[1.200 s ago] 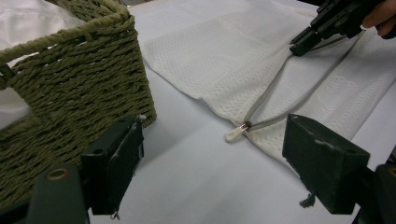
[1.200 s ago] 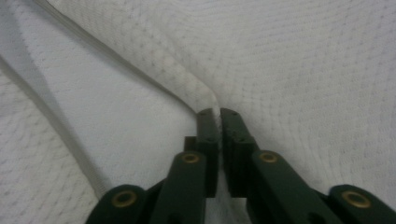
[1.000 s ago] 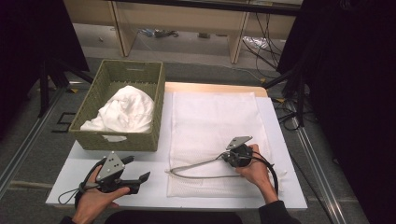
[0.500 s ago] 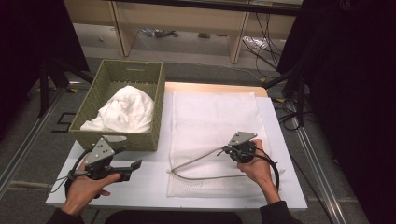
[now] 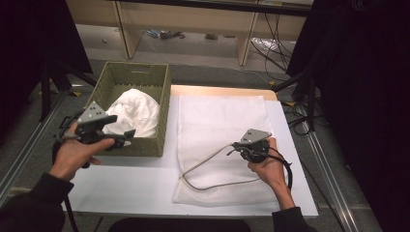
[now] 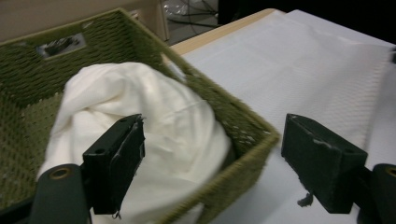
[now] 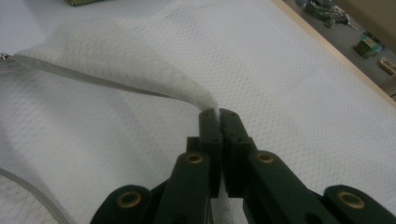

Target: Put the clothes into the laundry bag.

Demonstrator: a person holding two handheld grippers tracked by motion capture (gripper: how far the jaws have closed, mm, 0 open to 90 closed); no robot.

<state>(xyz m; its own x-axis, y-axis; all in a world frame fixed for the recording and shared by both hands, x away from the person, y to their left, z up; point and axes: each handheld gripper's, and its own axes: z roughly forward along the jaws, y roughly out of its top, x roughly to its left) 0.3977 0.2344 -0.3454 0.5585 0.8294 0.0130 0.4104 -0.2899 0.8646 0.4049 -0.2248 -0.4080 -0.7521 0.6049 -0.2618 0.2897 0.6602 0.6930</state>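
Basket (image 5: 116,82) (cloth heap (image 5: 135,111) inside), beside towel (image 5: 222,121)

A green woven basket (image 5: 112,81) holds crumpled white cloth (image 5: 135,111) beside wooden shelving (image 5: 193,19).

A white-topped table (image 5: 145,186) with a pale wooden strip along its far edge, seen from above at the person's side. Two things lie directly on it. At about ten o'clock from the table's middle sits a green woven basket (image 5: 162,111), rectangular, with a handle slot in its far wall; its near wall stands close to the table's left part. From the middle out to two o'clock and down to five o'clock a white textured towel (image 5: 217,121) is spread flat, its left edge just beside the basket, its near corner folded up off the surface.
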